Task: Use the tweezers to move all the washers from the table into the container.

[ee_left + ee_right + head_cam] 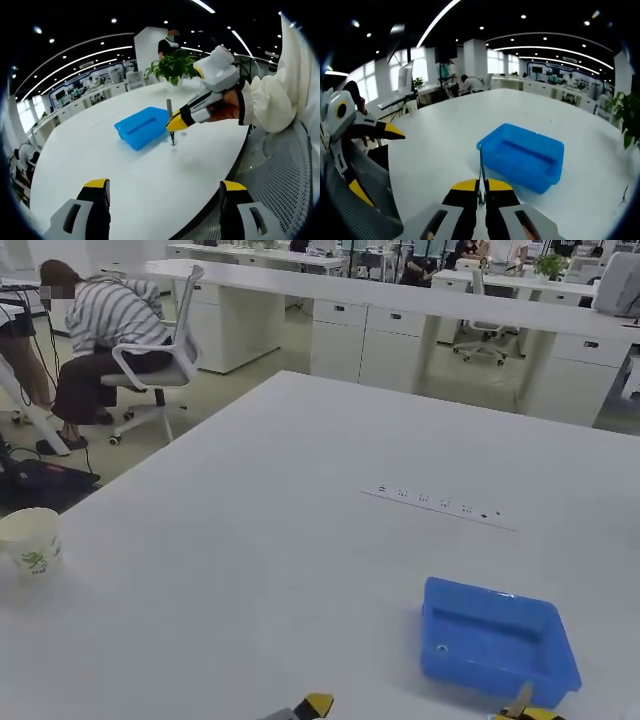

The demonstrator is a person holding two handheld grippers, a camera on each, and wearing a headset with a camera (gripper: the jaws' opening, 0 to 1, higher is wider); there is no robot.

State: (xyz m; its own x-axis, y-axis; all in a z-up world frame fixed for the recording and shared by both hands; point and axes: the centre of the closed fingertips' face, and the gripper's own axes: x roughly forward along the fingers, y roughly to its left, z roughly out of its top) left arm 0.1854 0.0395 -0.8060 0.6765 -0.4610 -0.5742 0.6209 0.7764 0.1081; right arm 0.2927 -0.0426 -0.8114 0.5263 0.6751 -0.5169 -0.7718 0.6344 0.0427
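- Gripping the tweezers (pixel 481 175): right gripper (pixel 481 194), jaws clamped tight on the shaft.
- Tweezers' long axis runs along the jaws, tips at 12 o'clock, toward the near edge of the blue container (pixel 522 155).
- Left gripper view: tweezers upright, tips down at the table (pixel 125 170), just beside the container.
- Left gripper (pixel 165 186): jaws wide apart, empty.

White table (pixel 250 570), large, plain flat top. On it: one blue container (pixel 495 640), rectangular, open-topped, near right; one paper cup (pixel 30 540), white with green print, upright, at the left edge; one white power strip (pixel 440 505), flat, just beyond the container.
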